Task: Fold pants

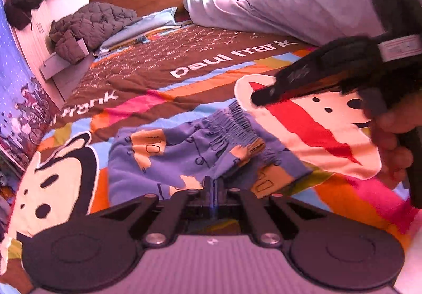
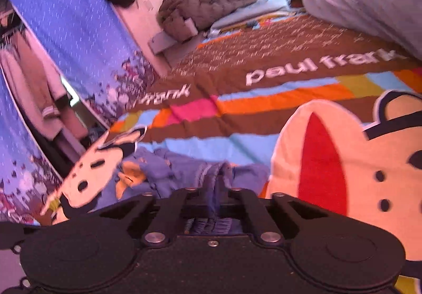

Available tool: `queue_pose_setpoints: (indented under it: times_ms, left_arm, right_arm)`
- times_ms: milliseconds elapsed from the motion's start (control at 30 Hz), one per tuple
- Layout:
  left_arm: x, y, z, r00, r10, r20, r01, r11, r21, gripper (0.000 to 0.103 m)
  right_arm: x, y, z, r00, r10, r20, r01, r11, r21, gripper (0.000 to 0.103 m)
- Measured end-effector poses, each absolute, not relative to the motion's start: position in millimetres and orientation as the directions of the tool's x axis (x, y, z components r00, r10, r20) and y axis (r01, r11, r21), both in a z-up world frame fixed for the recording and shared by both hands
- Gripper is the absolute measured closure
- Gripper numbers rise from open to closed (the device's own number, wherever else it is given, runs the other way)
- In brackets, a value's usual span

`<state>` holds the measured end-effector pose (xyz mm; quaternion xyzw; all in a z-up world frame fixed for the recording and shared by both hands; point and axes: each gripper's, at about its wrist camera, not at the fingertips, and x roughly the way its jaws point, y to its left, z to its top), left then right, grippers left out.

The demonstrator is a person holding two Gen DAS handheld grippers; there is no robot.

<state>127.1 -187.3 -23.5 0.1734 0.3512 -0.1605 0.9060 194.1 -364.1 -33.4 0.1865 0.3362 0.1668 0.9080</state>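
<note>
Both tongs clamped on pants (image 1: pixel 184 159): left gripper (image 1: pixel 214 183) near hem, right gripper (image 2: pixel 217 183) at waistband; lift evenly, keep cloth taut.

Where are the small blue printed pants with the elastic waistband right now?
In the left wrist view, the blue printed pants lie on the colourful cartoon bedspread, centre frame, between its two monkey faces, with the left gripper shut on their near edge.

Purple patterned pants (image 1: pixel 168 159) crumpled on bedspread, elastic waistband bunched.
</note>
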Motion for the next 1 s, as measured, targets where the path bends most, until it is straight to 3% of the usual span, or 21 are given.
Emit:
queue_pose_setpoints:
  times_ms: [100,167,233,300,400,533,567,600,633,733,1000]
  left_arm:
    - [127,-191,-29,0.683,-0.174,-0.709,0.415,0.891,0.181,0.103]
    - [127,-192,-36,0.678,-0.154,-0.719,0.411,0.890,0.198,0.103]
    - [128,-190,-41,0.673,-0.134,-0.728,0.400,0.893,0.206,0.103]
    - [129,-184,-41,0.667,-0.128,-0.734,0.386,0.902,0.194,0.103]
    - [131,-178,-39,0.659,-0.132,-0.740,0.373,0.912,0.169,0.103]
    - [131,-177,-38,0.658,-0.134,-0.741,0.373,0.913,0.166,0.103]
    - [131,-176,-38,0.659,-0.136,-0.740,0.371,0.914,0.163,0.103]
    - [131,-176,-38,0.659,-0.138,-0.739,0.366,0.917,0.156,0.103]
    - [131,-175,-38,0.658,-0.139,-0.740,0.361,0.921,0.147,0.103]
    - [130,-173,-35,0.658,-0.148,-0.738,0.346,0.930,0.122,0.103]
    - [121,-178,-17,0.676,-0.230,-0.700,0.386,0.920,0.071,0.103]
  right_arm:
    - [182,-378,-24,0.742,0.420,-0.522,-0.160,0.868,0.469,0.103]
    - [175,-384,-25,0.742,0.427,-0.516,-0.161,0.861,0.482,0.095]
    - [172,-386,-31,0.729,0.446,-0.520,-0.168,0.852,0.495,0.062]
    - [174,-384,-41,0.699,0.501,-0.510,-0.191,0.819,0.542,0.050]
    - [180,-372,-48,0.684,0.525,-0.507,-0.222,0.811,0.541,0.050]
    - [197,-345,-53,0.659,0.492,-0.568,-0.226,0.851,0.475,0.052]
    - [201,-339,-54,0.659,0.472,-0.586,-0.219,0.866,0.450,0.057]
    - [202,-334,-55,0.663,0.452,-0.597,-0.212,0.878,0.430,0.078]
    - [203,-331,-57,0.662,0.454,-0.597,-0.217,0.878,0.426,0.088]
    - [197,-327,-60,0.669,0.444,-0.596,-0.224,0.885,0.408,0.094]
    - [167,-339,-9,0.771,0.374,-0.515,-0.210,0.913,0.349,0.095]
